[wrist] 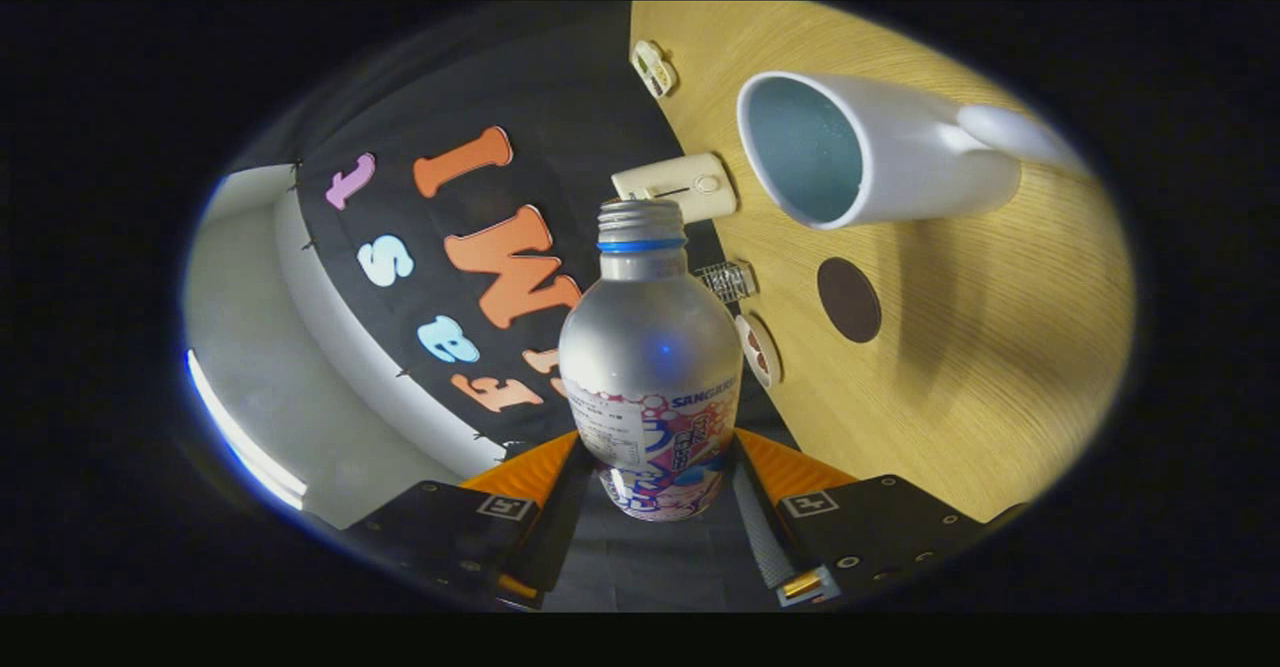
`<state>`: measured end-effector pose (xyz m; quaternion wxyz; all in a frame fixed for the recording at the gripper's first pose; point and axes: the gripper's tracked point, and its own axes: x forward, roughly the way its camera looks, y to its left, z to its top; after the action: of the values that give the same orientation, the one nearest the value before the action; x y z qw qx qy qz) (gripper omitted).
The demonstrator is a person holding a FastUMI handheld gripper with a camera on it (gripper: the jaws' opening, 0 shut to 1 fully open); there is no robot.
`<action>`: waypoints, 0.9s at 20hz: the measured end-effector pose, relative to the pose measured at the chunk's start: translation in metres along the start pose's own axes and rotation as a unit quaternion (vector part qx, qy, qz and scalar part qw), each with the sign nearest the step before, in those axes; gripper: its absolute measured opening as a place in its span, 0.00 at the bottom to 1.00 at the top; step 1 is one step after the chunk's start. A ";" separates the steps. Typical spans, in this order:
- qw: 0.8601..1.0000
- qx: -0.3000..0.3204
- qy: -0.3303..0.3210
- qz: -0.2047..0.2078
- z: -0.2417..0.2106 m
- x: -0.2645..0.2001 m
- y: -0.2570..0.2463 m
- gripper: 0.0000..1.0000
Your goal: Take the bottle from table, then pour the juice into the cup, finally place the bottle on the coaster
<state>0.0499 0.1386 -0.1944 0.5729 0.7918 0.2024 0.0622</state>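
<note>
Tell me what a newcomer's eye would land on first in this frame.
First, the silver bottle clamped between the gripper fingers, its open neck pointing ahead, the whole view rolled sideways as in a pour. Next, the white cup on the wooden table just beyond the bottle's mouth, its pale blue inside facing the camera. The dark round coaster lies bare beside the cup.

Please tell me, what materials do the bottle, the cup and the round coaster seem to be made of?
Bottle, held between the gripper jaws: probably aluminium, with a matte silver body, threaded metal neck and a printed label. Cup: likely glazed ceramic, smooth glossy white outside and pale blue inside; hard plastic is possible. Coaster: a flat, dull dark brown disc, perhaps leather or cork; it is unclear. Table: light wood-grain surface, maybe laminate.
</note>
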 end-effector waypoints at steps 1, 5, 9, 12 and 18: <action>1.000 0.003 -0.001 0.002 0.001 0.001 0.001 0.75; 1.000 0.018 -0.005 0.011 0.002 0.000 0.006 0.75; 1.000 0.023 -0.006 0.017 0.001 0.002 0.010 0.74; 0.999 0.025 -0.009 0.020 0.001 0.002 0.012 0.75; 0.999 0.040 -0.012 0.035 0.001 0.000 0.020 0.75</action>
<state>0.0554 0.1329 -0.1757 0.5407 0.8213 0.1699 0.0646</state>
